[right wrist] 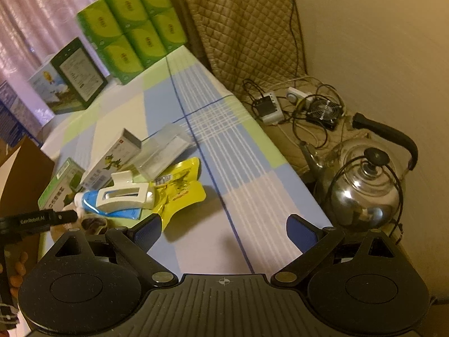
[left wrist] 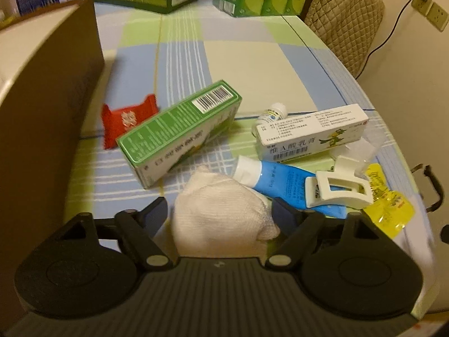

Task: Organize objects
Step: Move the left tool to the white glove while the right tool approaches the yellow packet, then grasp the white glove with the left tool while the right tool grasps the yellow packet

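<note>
A white gauze roll (left wrist: 224, 193) sits between the fingers of my left gripper (left wrist: 220, 210), which is shut on it. Just ahead lie a green box (left wrist: 179, 137), a red packet (left wrist: 129, 120), a white ointment box (left wrist: 311, 132), a small bottle (left wrist: 273, 113), a blue tube (left wrist: 283, 181), a white hair claw clip (left wrist: 336, 191) resting on the tube, and a yellow pouch (left wrist: 387, 205). My right gripper (right wrist: 224, 233) hangs open over bare tablecloth, to the right of the yellow pouch (right wrist: 179, 191) and clip (right wrist: 126, 195).
A cardboard box (left wrist: 42, 112) stands close on the left. Green tissue packs (right wrist: 132, 28) and a carton (right wrist: 70, 78) line the table's far end. A clear plastic case (right wrist: 162, 151) lies by the ointment box. Off the right edge sit a steel kettle (right wrist: 362, 191), a fan and cables (right wrist: 322, 112).
</note>
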### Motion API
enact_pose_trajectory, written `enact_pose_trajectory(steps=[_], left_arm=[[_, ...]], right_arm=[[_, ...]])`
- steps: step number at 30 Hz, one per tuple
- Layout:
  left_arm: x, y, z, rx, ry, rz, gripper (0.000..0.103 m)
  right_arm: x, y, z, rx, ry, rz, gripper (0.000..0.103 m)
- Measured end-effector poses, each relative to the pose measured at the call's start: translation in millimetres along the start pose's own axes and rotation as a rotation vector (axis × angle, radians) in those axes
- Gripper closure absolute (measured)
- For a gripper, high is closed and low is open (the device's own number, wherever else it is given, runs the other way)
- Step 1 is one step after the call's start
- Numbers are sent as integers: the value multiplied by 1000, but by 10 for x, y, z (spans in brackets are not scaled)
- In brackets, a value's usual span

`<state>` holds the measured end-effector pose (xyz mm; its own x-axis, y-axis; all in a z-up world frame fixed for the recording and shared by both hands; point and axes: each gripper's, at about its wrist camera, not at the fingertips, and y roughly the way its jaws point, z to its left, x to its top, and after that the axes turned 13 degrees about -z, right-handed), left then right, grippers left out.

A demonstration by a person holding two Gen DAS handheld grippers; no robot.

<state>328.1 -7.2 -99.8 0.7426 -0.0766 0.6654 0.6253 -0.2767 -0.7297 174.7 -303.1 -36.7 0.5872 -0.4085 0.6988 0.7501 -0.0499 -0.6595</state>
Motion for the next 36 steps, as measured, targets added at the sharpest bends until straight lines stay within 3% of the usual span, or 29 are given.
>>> enact_pose_trajectory(steps=[5,7,9,11,14,22,25,27,30,36], left_arm=[[-53,22,26,-45,-1,-5,35],[-67,-1,49,-55,-5,-15,43],[-73,-37,74,-60,-13,-26,59],[-76,-89,92,-66,-20,-39,68],[-83,-201,81,-73,-26,-61,89],[-143,-523,80,-4,-73,-91,90],[-174,-676,69,24,-106,-106,90],[-197,-775,56,43,-124,-113,90],[-245,-911,21,70,-154,-120,90],[-309,-1185,-75,114,-185,-140,90]], right_arm=[[-42,56,0,3,46,0,9],[-58,93,-5,17,71,5,10],[-66,145,-16,36,101,11,10],[-70,199,-36,59,135,18,12],[-68,308,-92,112,200,31,22],[-22,691,-220,244,349,107,58],[-1,779,-243,284,348,136,77],[0,820,-284,314,367,161,97],[42,788,-341,372,384,159,103],[168,560,-351,419,303,142,103]])
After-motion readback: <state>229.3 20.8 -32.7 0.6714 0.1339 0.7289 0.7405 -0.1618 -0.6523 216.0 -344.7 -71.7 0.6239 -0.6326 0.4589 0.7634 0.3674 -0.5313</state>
